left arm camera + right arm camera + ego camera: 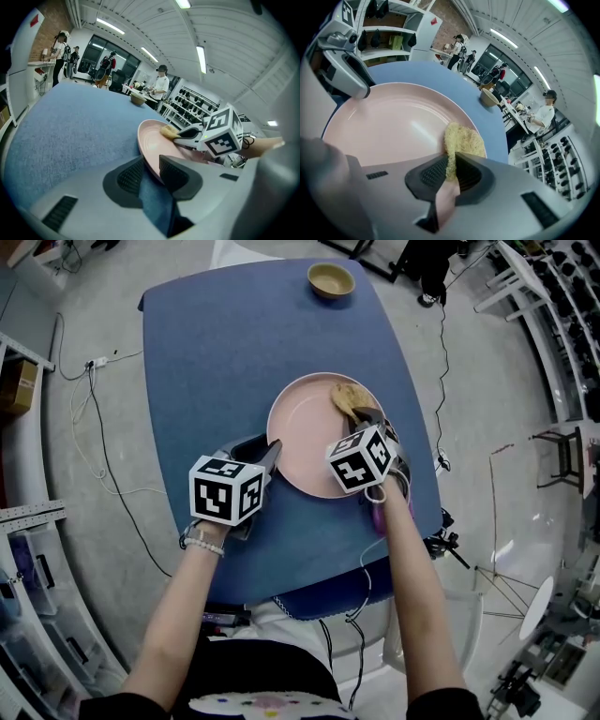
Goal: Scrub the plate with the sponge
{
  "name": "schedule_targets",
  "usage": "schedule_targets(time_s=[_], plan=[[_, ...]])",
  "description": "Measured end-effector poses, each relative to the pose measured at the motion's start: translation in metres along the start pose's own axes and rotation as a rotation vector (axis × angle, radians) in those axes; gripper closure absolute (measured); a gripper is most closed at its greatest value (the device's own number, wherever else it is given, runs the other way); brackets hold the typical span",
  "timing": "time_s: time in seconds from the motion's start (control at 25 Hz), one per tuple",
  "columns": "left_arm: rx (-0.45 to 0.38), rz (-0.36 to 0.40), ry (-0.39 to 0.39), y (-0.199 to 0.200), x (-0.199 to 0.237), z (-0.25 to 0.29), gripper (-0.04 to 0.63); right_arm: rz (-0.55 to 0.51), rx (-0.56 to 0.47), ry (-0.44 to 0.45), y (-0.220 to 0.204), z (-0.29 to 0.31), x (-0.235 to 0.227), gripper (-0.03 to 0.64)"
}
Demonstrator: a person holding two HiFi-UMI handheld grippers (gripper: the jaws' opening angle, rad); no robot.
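A pink plate [314, 432] lies on the blue table [234, 343]. Its near-left rim [149, 154] runs between the jaws of my left gripper [151, 172], and the pads clasp that rim. My right gripper [449, 169] is shut on a yellow sponge [461, 140], which rests flat on the plate's [389, 122] right part near the rim. From the head view the sponge [345, 397] lies at the plate's far right, just beyond the right gripper [367, 424], and the left gripper [266, 457] sits at the plate's left edge.
A small tan bowl [331, 279] stands at the table's far edge, also visible as a bowl [490, 97] beyond the plate. Cables [103, 437] lie on the floor left of the table. People stand at benches [154, 91] in the background.
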State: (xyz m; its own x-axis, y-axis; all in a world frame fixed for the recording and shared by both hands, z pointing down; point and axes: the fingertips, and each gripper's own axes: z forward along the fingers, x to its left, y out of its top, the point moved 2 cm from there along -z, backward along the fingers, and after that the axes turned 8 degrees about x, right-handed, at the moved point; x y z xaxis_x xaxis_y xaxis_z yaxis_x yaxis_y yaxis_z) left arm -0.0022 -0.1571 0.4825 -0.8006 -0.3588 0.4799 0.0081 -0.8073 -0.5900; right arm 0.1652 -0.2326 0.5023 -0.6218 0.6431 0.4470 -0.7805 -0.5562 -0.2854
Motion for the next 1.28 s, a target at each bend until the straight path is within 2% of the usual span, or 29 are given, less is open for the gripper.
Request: schedule_targets(time_s=[0.24,0.64,1.12,1.28], plan=[[0.0,-0.001,0.001,0.0,0.0,0.0,0.483,0.023,0.05,0.018,-0.024,-0.006,-0.005,0.577],[0.002,-0.002,0.0,0.001,0.002,0.001,0.483,-0.042,0.095,0.09,-0.051,-0.026,0.017,0.577],[0.005,-0.008,-0.006,0.003,0.001,0.001,0.485,-0.21,0.109,0.315,-0.07,-0.067,0.061,0.577],[0.005,-0.007,-0.005,0.002,0.001,0.001,0.485,-0.211,0.081,0.411,-0.064,-0.078,0.078,0.577]])
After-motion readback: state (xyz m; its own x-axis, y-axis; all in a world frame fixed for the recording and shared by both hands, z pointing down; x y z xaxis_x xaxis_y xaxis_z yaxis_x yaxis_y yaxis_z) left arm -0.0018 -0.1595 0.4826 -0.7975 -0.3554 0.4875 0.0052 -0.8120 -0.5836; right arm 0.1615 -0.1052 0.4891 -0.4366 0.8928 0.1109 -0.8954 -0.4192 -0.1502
